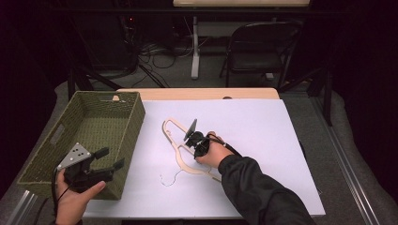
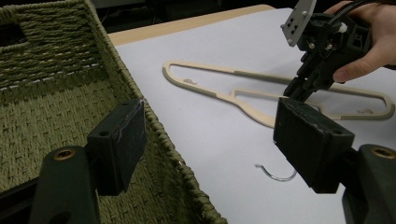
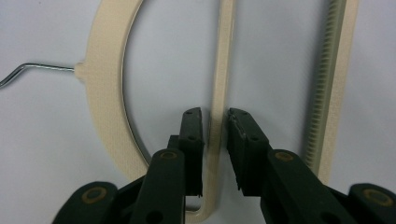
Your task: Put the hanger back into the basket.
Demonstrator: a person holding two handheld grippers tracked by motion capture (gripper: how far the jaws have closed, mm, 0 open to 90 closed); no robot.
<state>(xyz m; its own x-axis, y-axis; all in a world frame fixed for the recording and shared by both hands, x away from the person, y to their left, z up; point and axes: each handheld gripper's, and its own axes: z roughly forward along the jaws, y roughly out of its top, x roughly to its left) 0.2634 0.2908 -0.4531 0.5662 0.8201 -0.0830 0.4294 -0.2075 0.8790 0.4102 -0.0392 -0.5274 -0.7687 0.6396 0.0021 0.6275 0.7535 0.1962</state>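
— While straddling the thin inner bar of the hanger (image 3: 218, 70), right gripper (image 3: 215, 135) not clenched yet; bar between jaws, small gaps both sides.

— Center first, then close gently. Left gripper (image 1: 101, 161) released, beside the basket (image 1: 44, 154).

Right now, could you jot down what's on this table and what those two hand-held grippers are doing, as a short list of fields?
surface: white sheet over the table
hanger: cream, lying flat on the sheet, wire hook toward the person
basket: green woven, at the table's left
right hand-held gripper: jaws either side of a thin hanger bar, small gaps visible
left hand-held gripper: open, holding nothing, over the basket's near corner
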